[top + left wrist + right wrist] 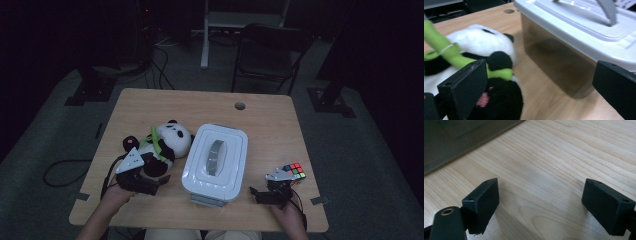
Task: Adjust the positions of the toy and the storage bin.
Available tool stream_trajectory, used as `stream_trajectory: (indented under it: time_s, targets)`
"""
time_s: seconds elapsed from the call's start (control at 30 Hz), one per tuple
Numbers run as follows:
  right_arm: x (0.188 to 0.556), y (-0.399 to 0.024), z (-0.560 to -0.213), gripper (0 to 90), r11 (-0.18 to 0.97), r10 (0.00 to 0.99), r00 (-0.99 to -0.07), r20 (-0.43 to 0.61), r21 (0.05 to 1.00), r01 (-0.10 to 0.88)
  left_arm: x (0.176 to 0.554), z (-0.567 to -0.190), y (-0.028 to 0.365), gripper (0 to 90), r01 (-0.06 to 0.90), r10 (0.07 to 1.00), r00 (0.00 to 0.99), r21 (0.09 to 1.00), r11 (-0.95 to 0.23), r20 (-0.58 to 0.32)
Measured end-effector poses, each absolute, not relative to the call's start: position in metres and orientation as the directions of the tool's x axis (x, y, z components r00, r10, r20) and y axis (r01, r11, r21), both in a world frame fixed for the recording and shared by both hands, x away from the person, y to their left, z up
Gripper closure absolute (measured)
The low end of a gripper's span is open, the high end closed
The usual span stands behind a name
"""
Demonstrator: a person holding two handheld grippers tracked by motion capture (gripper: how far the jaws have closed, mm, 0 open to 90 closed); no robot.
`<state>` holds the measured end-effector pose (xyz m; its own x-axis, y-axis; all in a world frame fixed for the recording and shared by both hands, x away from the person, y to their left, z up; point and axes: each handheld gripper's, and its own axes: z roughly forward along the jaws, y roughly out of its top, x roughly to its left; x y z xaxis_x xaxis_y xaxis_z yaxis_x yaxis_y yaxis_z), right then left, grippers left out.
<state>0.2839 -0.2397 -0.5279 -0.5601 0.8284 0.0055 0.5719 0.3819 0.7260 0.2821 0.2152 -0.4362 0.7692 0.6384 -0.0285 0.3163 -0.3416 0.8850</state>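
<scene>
A black-and-white panda plush (165,142) with green trim lies on the wooden table (200,105), left of a clear box with a white lid (216,160) and grey handle. My left gripper (161,181) is just in front of the panda, pointing right, and stands open. In the left gripper view the panda (481,50) lies against the left jaw and the box (564,50) sits ahead at the right, with nothing gripped by my left gripper (539,85). My right gripper (254,192) rests open near the box's right front corner, and the right gripper (540,202) has bare wood between its jaws.
A colourful puzzle cube (295,171) sits just behind the right hand near the table's right edge. A cable hole (240,106) is at the table's back. Beyond the table stand a dark chair (270,50) and floor cables (160,70).
</scene>
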Motion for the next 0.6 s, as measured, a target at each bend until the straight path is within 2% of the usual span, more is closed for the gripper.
stream_trajectory:
  time_s: [0.33,0.6]
  targets:
    - [0.284,-0.24,-0.528,14.1,0.382,0.828,-0.56,0.005,0.726,0.571,0.256,-0.445,0.205,0.9,0.254,0.598,0.801,0.901,-0.352,0.008]
    - [0.284,-0.24,-0.528,14.1,0.382,0.828,-0.56,0.005,0.726,0.571,0.25,-0.462,0.203,0.9,0.274,0.586,0.81,0.889,-0.367,-0.008]
